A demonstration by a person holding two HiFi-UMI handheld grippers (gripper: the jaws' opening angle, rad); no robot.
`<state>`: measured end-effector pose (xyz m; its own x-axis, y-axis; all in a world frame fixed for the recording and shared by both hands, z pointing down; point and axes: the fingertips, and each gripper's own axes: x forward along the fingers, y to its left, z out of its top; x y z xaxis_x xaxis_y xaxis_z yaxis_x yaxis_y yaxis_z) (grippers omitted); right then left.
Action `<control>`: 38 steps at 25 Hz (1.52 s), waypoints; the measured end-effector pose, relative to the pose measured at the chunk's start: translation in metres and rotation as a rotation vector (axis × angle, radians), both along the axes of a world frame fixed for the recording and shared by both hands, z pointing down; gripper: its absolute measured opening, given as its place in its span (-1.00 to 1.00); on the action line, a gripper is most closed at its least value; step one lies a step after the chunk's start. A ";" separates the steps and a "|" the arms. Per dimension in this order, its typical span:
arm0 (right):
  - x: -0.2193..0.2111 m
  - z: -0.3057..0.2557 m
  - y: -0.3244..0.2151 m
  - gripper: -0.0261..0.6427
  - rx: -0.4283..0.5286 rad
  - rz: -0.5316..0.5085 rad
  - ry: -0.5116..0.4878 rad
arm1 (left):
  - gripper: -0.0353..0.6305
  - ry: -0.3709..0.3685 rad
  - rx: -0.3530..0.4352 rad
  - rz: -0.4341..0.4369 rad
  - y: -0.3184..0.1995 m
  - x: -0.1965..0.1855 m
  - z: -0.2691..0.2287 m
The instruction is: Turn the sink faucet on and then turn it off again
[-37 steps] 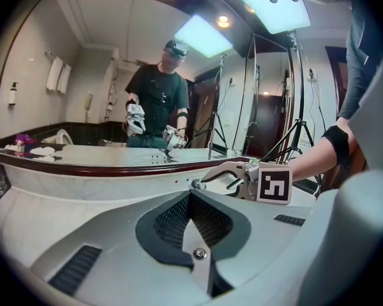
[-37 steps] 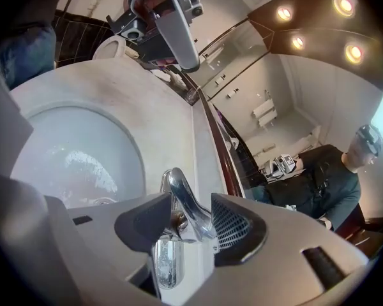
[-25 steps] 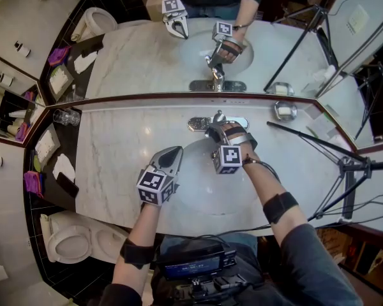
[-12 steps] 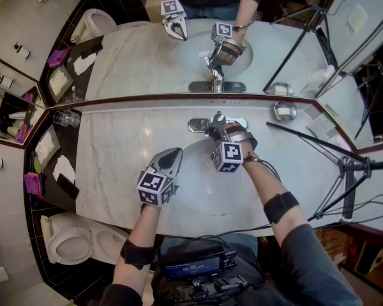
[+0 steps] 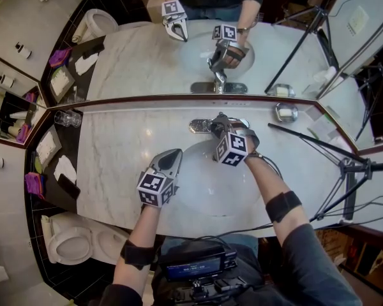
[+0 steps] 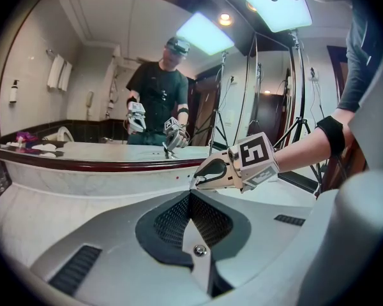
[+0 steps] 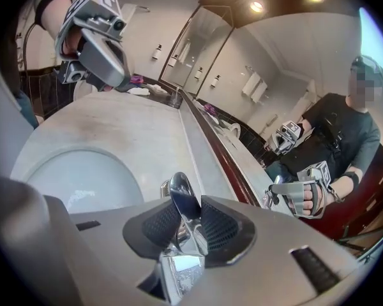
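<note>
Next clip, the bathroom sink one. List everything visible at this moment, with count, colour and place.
counter: one, pale marble, across the middle
sink basin: one, white, set in the counter
faucet: one, chrome, behind the basin
faucet handle: one, chrome, on top of the faucet
dish: one, silvery, counter's back right
glasses: clear, count unclear, counter's back left
mirror: one, dark red lower trim, behind the counter
toilet: one, white, lower left
tripod: one, black, right of the counter
left gripper: one, grey, shut and empty, over the basin's left rim
right gripper: one, grey, shut on the faucet handle
</note>
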<state>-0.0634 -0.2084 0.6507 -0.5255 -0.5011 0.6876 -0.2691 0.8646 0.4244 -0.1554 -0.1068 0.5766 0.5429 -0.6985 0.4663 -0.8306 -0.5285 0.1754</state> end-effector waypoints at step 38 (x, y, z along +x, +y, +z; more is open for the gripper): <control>0.055 -0.052 0.026 -0.62 -0.193 0.221 -0.180 | -0.89 0.030 0.007 -0.033 -0.001 -0.010 -0.009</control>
<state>-0.0083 -0.1823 0.5984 -0.5404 -0.4864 0.6866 -0.5147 0.8366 0.1876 -0.1658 -0.1073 0.5672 0.5332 -0.7195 0.4451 -0.8421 -0.5021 0.1971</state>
